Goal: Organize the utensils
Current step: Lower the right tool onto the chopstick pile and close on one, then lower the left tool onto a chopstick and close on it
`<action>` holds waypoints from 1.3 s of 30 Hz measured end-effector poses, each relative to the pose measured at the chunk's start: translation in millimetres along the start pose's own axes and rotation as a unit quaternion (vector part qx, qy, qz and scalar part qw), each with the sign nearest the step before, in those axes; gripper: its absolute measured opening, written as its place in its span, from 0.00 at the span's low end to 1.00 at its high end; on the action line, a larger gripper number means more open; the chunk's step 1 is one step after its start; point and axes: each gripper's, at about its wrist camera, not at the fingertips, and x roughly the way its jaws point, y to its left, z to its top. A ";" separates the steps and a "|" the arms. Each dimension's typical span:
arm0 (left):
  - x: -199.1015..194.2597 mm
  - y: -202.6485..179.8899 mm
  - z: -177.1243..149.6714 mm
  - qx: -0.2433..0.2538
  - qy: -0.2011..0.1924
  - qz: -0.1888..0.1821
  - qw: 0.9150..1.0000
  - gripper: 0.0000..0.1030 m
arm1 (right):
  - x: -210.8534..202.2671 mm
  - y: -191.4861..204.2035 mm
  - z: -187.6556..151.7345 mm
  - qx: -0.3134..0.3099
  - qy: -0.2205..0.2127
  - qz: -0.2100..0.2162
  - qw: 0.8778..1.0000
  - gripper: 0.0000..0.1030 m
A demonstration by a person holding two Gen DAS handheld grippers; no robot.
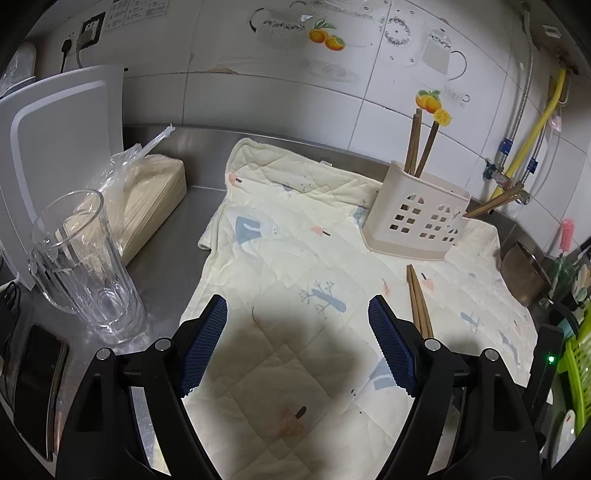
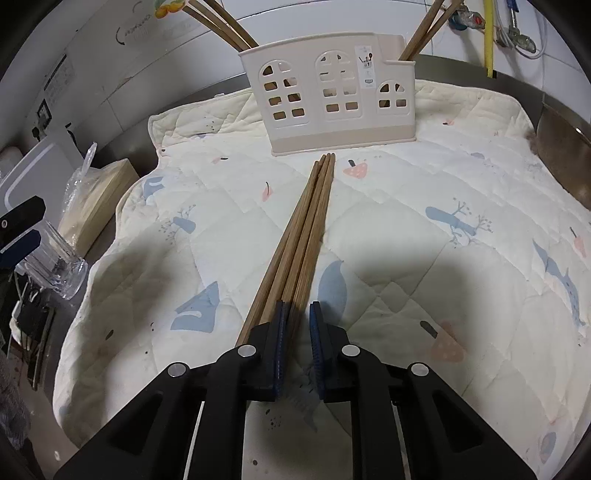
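On the steel counter [image 1: 166, 258], a quilted mat [image 1: 295, 258], tiled wall [image 1: 258, 92] behind.

We find no legible text in either view. The holder [image 2: 328, 96] carries a small sticker [image 2: 366, 66] with a utensil pictogram; its print is too small to read. Printed notices [image 1: 125, 14] on the wall tiles near the socket [image 1: 90, 31] are likewise unreadable.
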 end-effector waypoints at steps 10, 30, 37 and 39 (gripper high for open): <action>2.4 5.7 -6.7 -0.011 0.009 0.005 1.000 0.76 | 1.9 4.0 -0.2 -0.007 0.004 -0.015 1.000 0.09; 16.1 -24.3 -34.8 0.020 0.055 -0.032 0.998 0.76 | -9.4 -3.0 -8.5 -0.026 -0.011 -0.043 0.999 0.07; 33.7 -56.3 -59.8 0.035 0.096 -0.081 0.991 0.74 | -31.8 -16.2 -7.6 -0.024 -0.042 -0.040 0.998 0.07; 38.3 -64.5 -65.8 0.042 0.106 -0.089 0.990 0.71 | -40.5 -17.1 -5.8 -0.031 -0.058 -0.043 0.997 0.07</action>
